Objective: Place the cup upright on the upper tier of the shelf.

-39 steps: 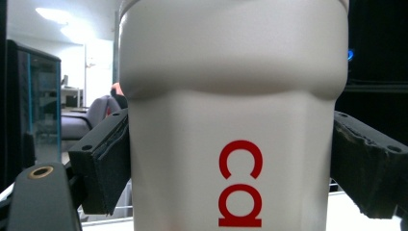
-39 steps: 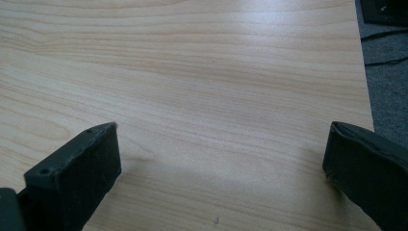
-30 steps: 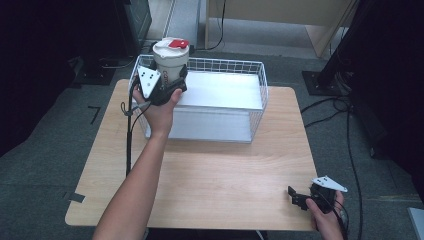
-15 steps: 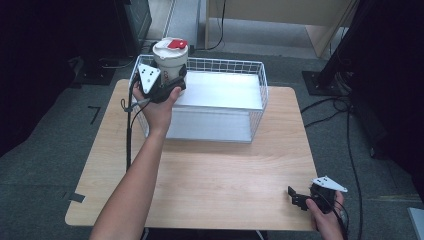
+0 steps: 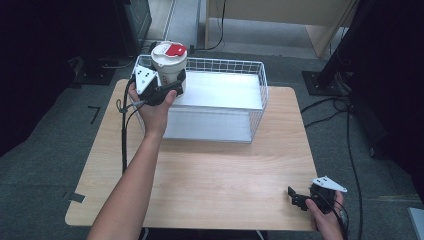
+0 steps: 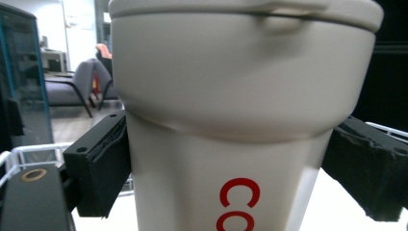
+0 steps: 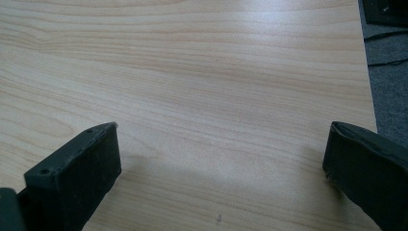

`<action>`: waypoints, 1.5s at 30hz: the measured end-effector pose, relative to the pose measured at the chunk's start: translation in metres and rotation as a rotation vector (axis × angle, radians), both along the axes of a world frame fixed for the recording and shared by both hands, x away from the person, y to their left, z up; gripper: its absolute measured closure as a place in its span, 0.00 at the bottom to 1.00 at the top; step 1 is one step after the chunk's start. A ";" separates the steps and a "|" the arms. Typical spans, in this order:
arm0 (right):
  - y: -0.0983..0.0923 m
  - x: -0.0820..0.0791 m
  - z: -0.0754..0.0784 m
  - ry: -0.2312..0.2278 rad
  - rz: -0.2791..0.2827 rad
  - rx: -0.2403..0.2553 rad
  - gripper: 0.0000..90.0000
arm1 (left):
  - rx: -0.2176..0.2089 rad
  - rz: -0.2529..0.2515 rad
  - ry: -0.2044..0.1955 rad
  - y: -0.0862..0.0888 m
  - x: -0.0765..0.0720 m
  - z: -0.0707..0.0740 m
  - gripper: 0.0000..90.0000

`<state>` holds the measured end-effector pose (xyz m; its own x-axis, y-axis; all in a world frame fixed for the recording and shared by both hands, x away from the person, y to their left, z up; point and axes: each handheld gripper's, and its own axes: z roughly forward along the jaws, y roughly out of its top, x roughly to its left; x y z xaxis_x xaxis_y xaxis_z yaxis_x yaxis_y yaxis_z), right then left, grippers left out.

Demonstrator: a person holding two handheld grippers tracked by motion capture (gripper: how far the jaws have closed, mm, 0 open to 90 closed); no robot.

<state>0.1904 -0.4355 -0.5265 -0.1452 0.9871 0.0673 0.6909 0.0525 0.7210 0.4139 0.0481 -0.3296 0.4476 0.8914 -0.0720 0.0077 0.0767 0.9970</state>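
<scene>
- Nearest the person, at the front right corner of the pale wooden tabletop (image 5: 210, 175), the right hand-held gripper (image 5: 300, 198) hangs low over bare wood, its jaws spread wide with nothing between them.
- Farther back on the left, the left hand-held gripper (image 5: 170, 86) is closed on a cream lidded cup with red lettering (image 6: 240, 120), one jaw pressed against each side below the lid.
- Behind that, the cup is held upright over the left end of the white wire basket (image 5: 260, 95).

Grey carpet floor (image 5: 45, 150) surrounds the wooden table (image 5: 210, 175) — black cables (image 5: 350, 150) trail across it. Dark surroundings flank both sides.
</scene>
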 end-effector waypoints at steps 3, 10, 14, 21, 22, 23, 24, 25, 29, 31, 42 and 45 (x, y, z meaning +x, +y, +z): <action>0.000 0.000 0.000 0.000 0.000 -0.001 0.00 | -0.006 -0.008 0.003 0.001 -0.001 0.000 0.08; 0.000 0.000 0.000 0.001 0.002 0.005 0.00 | -0.003 -0.046 0.010 0.005 -0.001 -0.002 0.00; 0.000 0.000 0.000 0.002 0.002 0.006 0.00 | -0.017 -0.026 0.009 0.009 -0.004 -0.006 0.00; 0.000 0.000 0.000 0.001 0.002 0.005 0.00 | 0.004 -0.013 -0.019 0.014 -0.016 -0.014 0.00; 0.000 0.000 0.000 0.001 0.002 0.005 0.00 | 0.004 -0.013 -0.019 0.014 -0.016 -0.014 0.00; 0.000 0.000 0.000 0.001 0.003 0.004 0.00 | 0.004 -0.011 -0.022 0.014 -0.018 -0.015 0.00; 0.000 0.000 0.000 0.002 0.003 0.004 0.00 | 0.005 -0.008 -0.027 0.015 -0.021 -0.016 0.00; 0.000 0.000 0.000 0.001 0.002 0.004 0.00 | 0.005 -0.009 -0.032 0.015 -0.023 -0.016 0.00; 0.000 0.000 0.000 0.001 0.002 0.005 0.00 | 0.009 0.001 -0.048 0.016 -0.034 -0.021 0.00; 0.000 0.000 0.000 0.001 0.003 0.003 0.00 | 0.013 0.001 -0.051 0.018 -0.040 -0.024 0.00; 0.000 0.000 0.000 0.003 0.003 -0.005 0.00 | 0.050 0.006 -0.052 0.032 -0.068 -0.043 0.00; 0.001 0.000 0.000 0.007 -0.001 -0.011 0.00 | 0.050 0.010 -0.048 0.038 -0.075 -0.049 0.00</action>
<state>0.1905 -0.4340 -0.5265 -0.1440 0.9879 0.0575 0.6960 0.0599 0.7155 0.3390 0.0860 -0.3788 0.4407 0.8976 -0.0058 -0.0408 0.0265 0.9988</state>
